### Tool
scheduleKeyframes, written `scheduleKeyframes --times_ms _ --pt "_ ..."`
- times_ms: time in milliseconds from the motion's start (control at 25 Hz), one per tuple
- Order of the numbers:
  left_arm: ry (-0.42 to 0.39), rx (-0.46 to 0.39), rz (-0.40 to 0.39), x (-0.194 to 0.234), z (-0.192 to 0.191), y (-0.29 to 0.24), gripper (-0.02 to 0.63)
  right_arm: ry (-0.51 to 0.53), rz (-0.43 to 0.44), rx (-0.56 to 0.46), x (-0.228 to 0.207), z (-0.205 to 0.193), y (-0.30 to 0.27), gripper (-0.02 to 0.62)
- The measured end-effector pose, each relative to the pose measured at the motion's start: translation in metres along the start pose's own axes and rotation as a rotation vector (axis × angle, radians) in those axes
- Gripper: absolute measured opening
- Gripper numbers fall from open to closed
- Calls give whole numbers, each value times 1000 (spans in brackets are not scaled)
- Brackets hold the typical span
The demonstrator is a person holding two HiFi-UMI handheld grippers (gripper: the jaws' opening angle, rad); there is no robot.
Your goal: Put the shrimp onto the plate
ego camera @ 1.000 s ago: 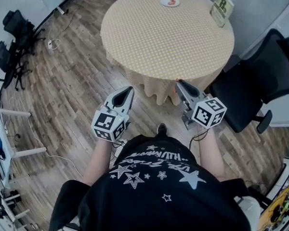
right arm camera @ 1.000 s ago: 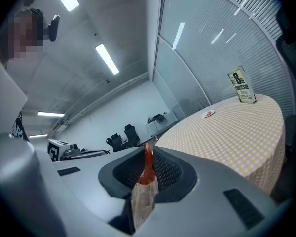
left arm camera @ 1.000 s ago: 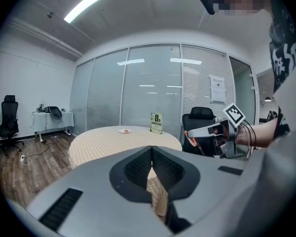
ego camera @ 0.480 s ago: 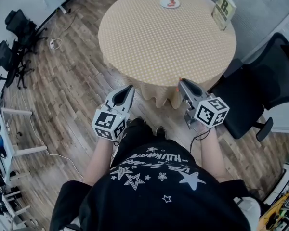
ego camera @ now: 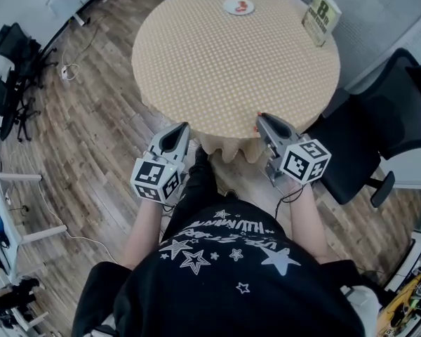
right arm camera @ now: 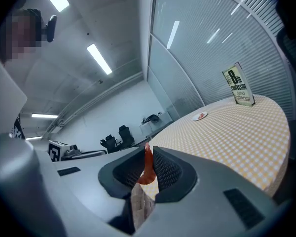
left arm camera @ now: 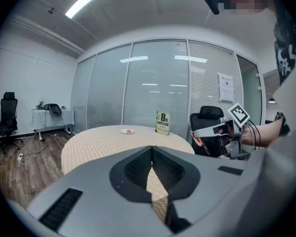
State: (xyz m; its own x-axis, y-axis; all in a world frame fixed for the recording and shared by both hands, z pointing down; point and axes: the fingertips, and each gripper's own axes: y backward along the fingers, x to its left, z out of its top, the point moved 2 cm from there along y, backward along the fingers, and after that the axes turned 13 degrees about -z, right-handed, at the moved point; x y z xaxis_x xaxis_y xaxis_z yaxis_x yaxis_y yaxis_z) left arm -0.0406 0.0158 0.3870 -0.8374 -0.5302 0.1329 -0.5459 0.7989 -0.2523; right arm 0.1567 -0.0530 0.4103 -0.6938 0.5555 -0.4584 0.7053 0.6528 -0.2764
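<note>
head view: table nearer right hand-held gripper.

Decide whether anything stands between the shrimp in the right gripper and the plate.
Nothing visible does. The right gripper holds the shrimp at the near edge of the table; only bare cloth lies before the plate. The sign card stands off to the right.

Checkered round table, sign, black chair
</note>
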Motion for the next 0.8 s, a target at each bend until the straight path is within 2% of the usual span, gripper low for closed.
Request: scheduleKeyframes --times_ms 320,800 --pt "10 0 -64 60 13 -43 6 -14 -74 -6 -19 22 -52 48" --pt "10 11 -112 159 40 -93 6 -5 -123 1 -21 63 -142 48"
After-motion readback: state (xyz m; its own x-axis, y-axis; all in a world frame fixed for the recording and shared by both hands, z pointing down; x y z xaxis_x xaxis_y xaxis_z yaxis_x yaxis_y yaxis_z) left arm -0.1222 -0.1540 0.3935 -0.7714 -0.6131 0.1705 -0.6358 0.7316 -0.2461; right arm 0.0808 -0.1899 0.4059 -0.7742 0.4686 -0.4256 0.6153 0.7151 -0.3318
